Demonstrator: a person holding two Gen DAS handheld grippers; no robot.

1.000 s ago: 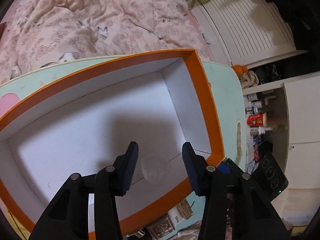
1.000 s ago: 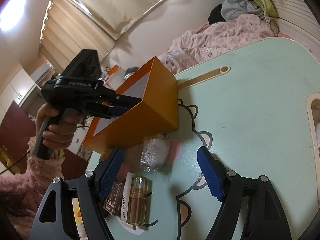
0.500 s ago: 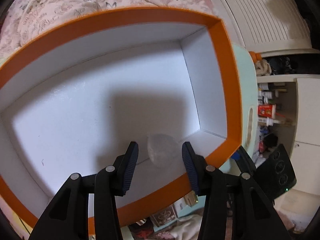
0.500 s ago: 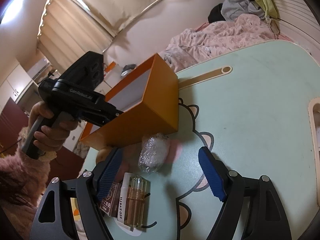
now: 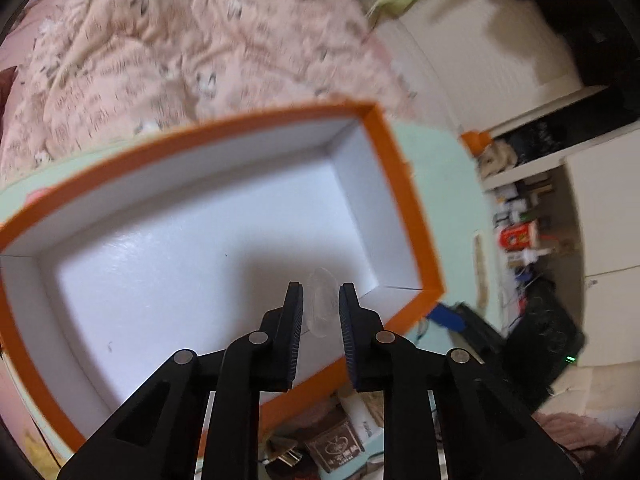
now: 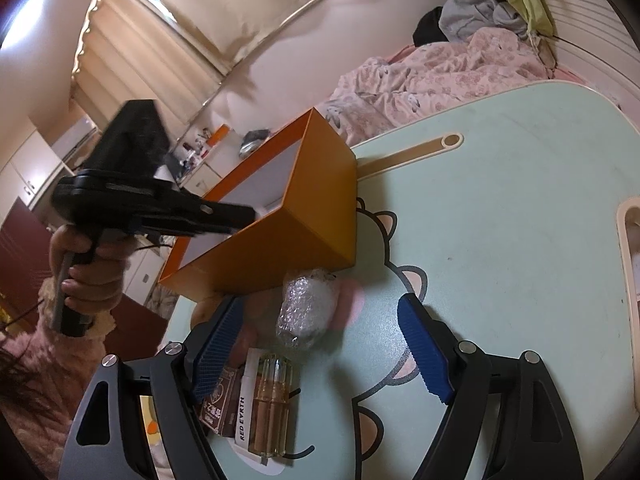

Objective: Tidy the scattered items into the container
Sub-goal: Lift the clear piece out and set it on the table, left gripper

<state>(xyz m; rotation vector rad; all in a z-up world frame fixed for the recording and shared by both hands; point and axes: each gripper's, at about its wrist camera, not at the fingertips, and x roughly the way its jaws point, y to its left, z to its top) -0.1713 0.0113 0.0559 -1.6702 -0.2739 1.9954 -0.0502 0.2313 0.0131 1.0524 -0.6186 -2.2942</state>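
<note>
An orange box (image 5: 404, 196) with a white inside stands on the mint table; it also shows in the right wrist view (image 6: 280, 240). A small clear plastic piece (image 5: 322, 300) lies on the box floor near the front right corner. My left gripper (image 5: 320, 312) hovers over the box, its jaws narrowed to a small gap on either side of the clear piece; whether they touch it is unclear. My right gripper (image 6: 320, 344) is open above a bubble-wrapped bundle (image 6: 306, 312), a clear bottle (image 6: 270, 404) and a small brown box (image 6: 222, 404).
The mint table (image 6: 500, 240) carries a cartoon print and a slot at its right edge. A pink quilted bed (image 5: 160, 52) lies behind the box. Shelves with bottles (image 5: 520, 236) stand to the right. Small packets (image 5: 332, 446) lie by the box's near wall.
My left gripper's jaws have narrowed around the clear piece and the view has pulled back from the box. My right gripper has barely moved.
</note>
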